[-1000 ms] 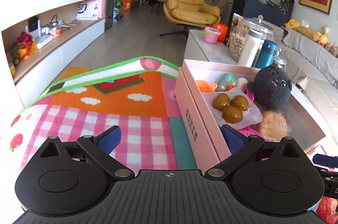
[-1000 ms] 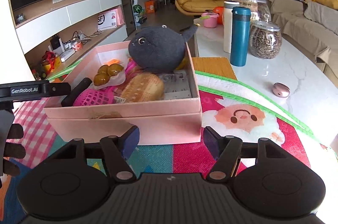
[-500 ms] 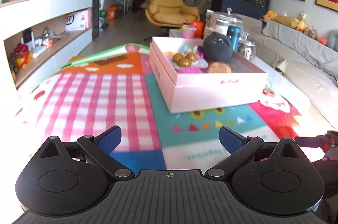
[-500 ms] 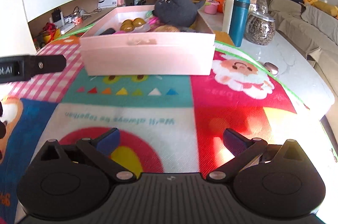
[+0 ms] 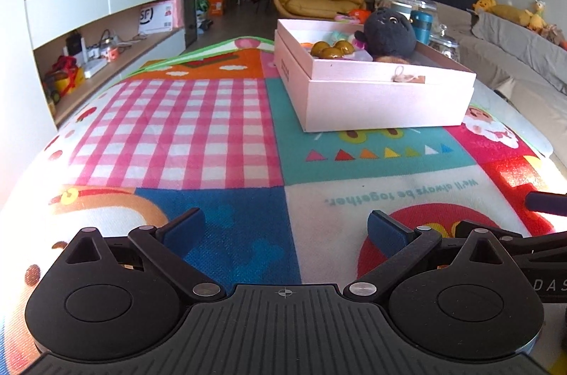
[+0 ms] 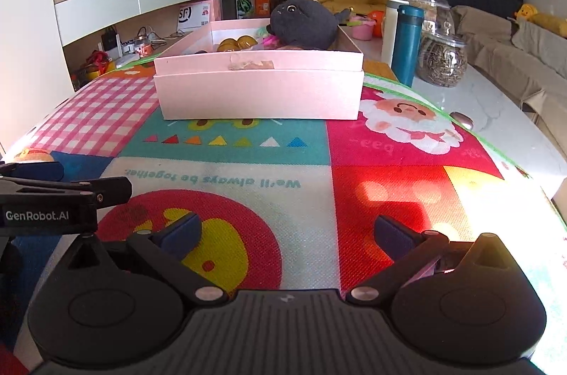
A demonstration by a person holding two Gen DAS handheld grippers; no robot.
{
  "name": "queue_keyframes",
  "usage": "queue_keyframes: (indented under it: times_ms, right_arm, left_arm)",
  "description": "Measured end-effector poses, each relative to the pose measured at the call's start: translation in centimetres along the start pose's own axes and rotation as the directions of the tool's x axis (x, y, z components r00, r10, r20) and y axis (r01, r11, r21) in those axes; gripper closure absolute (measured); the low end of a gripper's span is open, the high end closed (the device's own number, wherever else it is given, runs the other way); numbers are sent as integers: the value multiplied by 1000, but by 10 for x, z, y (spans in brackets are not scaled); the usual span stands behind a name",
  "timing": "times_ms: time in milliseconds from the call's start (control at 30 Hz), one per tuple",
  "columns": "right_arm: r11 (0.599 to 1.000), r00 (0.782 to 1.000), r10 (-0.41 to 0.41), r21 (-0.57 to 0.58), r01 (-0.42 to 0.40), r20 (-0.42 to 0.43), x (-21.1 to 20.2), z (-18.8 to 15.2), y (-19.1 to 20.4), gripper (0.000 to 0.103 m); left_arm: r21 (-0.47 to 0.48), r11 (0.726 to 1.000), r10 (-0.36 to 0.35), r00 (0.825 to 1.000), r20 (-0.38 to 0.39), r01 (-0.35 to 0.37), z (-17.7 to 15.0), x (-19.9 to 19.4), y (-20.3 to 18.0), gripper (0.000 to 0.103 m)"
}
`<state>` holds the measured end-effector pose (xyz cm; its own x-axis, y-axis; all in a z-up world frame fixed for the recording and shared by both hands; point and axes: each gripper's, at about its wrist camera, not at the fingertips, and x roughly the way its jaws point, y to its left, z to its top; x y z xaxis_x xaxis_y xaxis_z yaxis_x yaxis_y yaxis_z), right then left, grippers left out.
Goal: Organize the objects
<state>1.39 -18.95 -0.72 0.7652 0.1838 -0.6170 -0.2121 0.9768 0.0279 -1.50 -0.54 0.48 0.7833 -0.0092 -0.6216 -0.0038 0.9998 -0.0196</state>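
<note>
A pink box [image 5: 382,98] stands on the colourful play mat [image 5: 198,127], well ahead of both grippers. It holds a dark grey plush toy [image 5: 388,33], brown round toys [image 5: 331,48] and other small toys. The box [image 6: 260,91] and plush [image 6: 301,26] also show in the right wrist view. My left gripper [image 5: 285,229] is open and empty, low over the mat's near end. My right gripper [image 6: 287,231] is open and empty, low over the mat beside it. The left gripper's body shows at the left edge of the right wrist view [image 6: 46,194].
A teal bottle [image 6: 407,44], a white bottle [image 6: 389,28] and glass jars [image 6: 443,60] stand on the white table [image 6: 503,123] right of the box. A small pink oval thing [image 6: 460,119] lies by the mat's edge. A sofa [image 5: 524,56] is on the right, shelves [image 5: 92,56] on the left.
Both grippers have pulled back from the pink box toward the mat's near end. The box now looks smaller and farther off. Both stay open and empty.
</note>
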Motion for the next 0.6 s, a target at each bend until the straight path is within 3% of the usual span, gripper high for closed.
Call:
queue_keyframes:
  times_ms: [233, 600]
  right_arm:
    - [998, 998, -63, 28, 63, -1, 7, 5, -5, 0]
    - [998, 998, -54, 17, 54, -11, 13, 8, -6, 0]
  left_arm:
    - [23, 1000, 18, 1000, -6, -18, -1, 2, -5, 1]
    - [18, 999, 35, 999, -6, -35, 0, 2, -7, 0]
